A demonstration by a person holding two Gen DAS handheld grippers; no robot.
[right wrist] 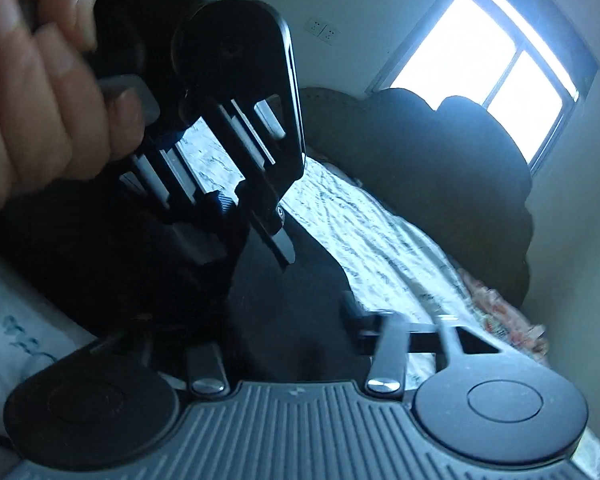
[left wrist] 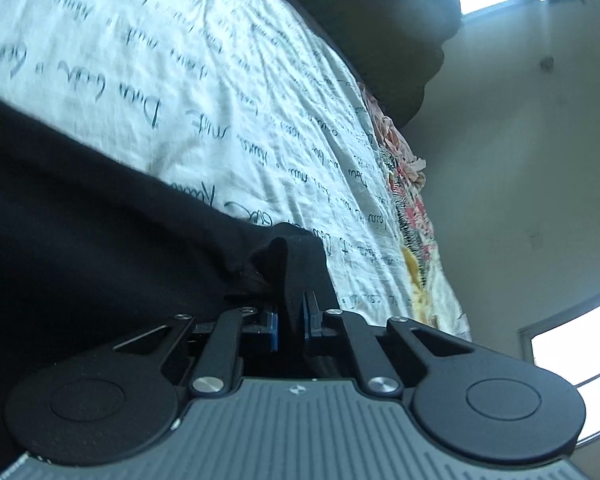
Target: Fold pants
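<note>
Across the bed (left wrist: 180,80) lies a white sheet printed with dark handwriting, wrinkled, with a strip of flowered fabric (left wrist: 408,184) along its far edge; behind it rises a dark, scalloped headboard (right wrist: 440,160), and a bright window (right wrist: 492,68) stands in the pale wall beyond; the black pants (left wrist: 80,220) lie spread over the near part of the sheet, dark enough that seams and folds are hard to tell; the left gripper (left wrist: 292,320) has its jaws drawn narrow with a raised fold of the pants pinched between the blue pads (left wrist: 274,326); a hand (right wrist: 40,88) holds that left gripper's body, seen from the right wrist view; the right gripper (right wrist: 300,320) is blurred, its jaws parted a little over the pants, and I cannot tell whether cloth is caught between them.
</note>
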